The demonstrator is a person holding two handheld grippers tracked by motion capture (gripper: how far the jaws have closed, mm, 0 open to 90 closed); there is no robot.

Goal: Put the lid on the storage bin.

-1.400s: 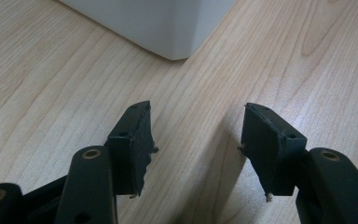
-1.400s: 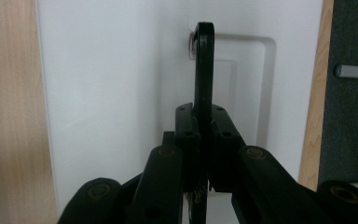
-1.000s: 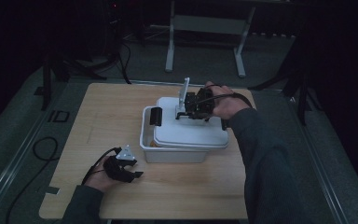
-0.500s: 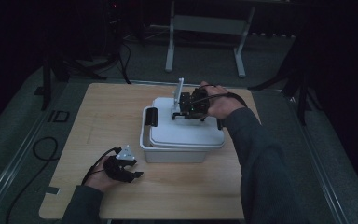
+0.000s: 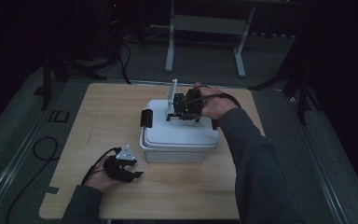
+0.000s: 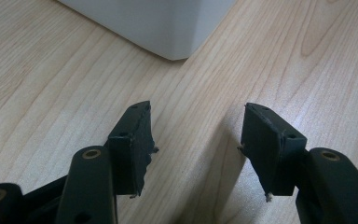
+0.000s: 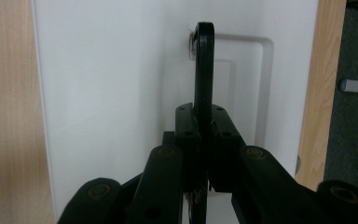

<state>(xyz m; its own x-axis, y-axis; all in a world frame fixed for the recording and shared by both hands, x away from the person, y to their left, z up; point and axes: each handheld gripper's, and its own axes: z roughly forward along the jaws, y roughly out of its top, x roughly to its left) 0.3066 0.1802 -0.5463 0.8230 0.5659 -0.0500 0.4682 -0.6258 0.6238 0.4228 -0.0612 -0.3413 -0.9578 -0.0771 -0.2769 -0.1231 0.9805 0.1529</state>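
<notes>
Right gripper view shows the right gripper [image 7: 204,140] clamped on the white box's [image 5: 179,140] raised black handle [image 7: 204,70], lifting likely next, while the left gripper [image 6: 196,140] rests with jaws apart on the table [image 5: 98,112].

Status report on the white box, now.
Right gripper shut on black handle, raised upright off white box lid. Left gripper open, empty, resting on table. Nothing in the way.

No readable text, label, brand or number showed anywhere. The white box [image 5: 179,135], its black handle [image 7: 203,70] and the bench [image 5: 112,112] carried no print. Dark background was too dim to tell any signs.
</notes>
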